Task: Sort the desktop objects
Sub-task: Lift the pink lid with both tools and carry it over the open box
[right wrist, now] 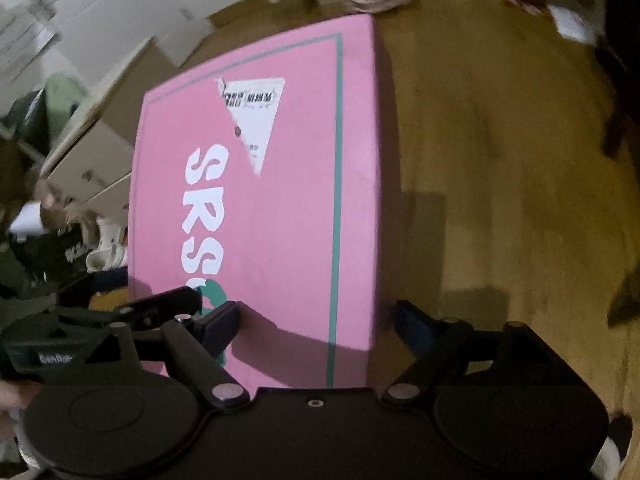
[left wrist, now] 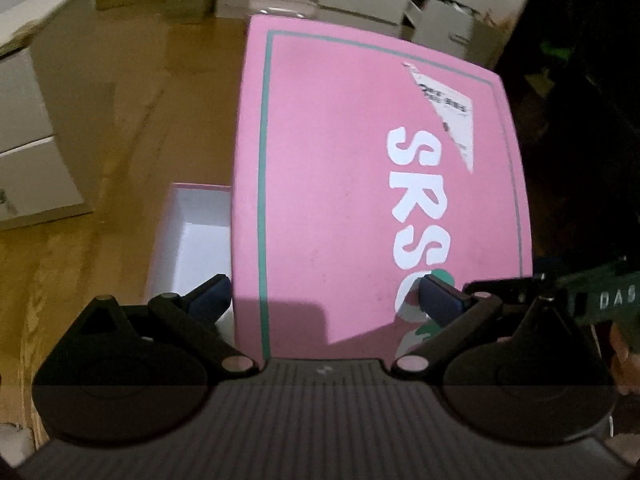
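Left wrist view shows the left gripper point(left wrist: 324, 296) with its jaws spread wide, straddling the near left corner of a pink lid point(left wrist: 372, 184); one dark fingertip sits just off the lid's left edge, the other rests over the printed white "SRS" lettering, and neither clearly pinches anything. Right wrist view shows the right gripper point(right wrist: 316, 320) likewise released, jaws wide apart across the lid's near right corner, one fingertip over the lettering and the other just outside the right edge. Each gripper's fingertip shows at the border of the other's view. The pink lid point(right wrist: 260, 200) has a green border line and a torn white label point(left wrist: 448, 112) near its far end. Under the lid's left edge, a white box point(left wrist: 192, 236) stands open on the brown tabletop point(left wrist: 120, 168); the exposed part of its interior looks bare white, the rest is hidden by the lid. Beyond the tabletop stand pale cardboard cartons point(left wrist: 24, 120) and white drawer units point(left wrist: 444, 20).
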The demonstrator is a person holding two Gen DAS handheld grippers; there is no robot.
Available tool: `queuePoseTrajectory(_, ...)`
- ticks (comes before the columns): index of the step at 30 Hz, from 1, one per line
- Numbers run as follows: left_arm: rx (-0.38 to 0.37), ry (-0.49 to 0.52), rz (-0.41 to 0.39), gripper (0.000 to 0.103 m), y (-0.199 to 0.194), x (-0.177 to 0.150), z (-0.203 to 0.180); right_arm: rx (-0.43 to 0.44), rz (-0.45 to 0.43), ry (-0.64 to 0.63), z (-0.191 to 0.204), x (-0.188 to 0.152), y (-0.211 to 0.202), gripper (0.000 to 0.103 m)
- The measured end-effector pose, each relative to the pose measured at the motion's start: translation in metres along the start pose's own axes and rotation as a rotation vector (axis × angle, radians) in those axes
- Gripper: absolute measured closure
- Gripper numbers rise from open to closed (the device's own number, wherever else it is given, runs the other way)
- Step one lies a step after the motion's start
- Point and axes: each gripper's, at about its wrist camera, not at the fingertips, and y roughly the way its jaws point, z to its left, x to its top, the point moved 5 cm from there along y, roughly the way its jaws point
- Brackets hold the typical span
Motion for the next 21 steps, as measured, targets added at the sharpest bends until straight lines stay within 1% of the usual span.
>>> queuePoseTrajectory(2,0.008,-0.005,-0.021,0.002,0.001,-0.003,0.016,-0.001,0.000,-0.023,0.018,-0.001,0.009,0.015)
queuePoseTrajectory(4,0.022,-0.027,-0.046,0.002,0.008,-0.007,0.029,0.008,0.018,-0.015,0.029,-0.006,0.021,0.015)
queuePoseTrajectory(5,0.024,-0.033,-0.045,0.002,0.013,-0.008,0.035,0.015,0.025,-0.008,0.032,-0.007,0.028,0.015)
queuePoseTrajectory(8,0.030,-0.067,-0.035,0.002,0.031,-0.013,0.045,0.028,0.039,0.007,0.036,-0.011,0.043,0.015)
queuePoseTrajectory(12,0.053,-0.057,-0.042,0.002,0.046,-0.021,0.056,0.056,0.055,0.039,0.034,-0.024,0.056,0.016)
queuePoseTrajectory(14,0.057,-0.064,-0.049,0.002,0.057,-0.021,0.065,0.068,0.066,0.050,0.032,-0.025,0.066,0.016)
queuePoseTrajectory(18,0.051,-0.080,-0.066,0.002,0.065,-0.025,0.078,0.052,0.061,0.044,0.035,-0.024,0.081,0.016)
queuePoseTrajectory(21,0.067,-0.099,-0.039,0.002,0.077,-0.026,0.081,0.053,0.066,0.050,0.036,-0.025,0.091,0.016)
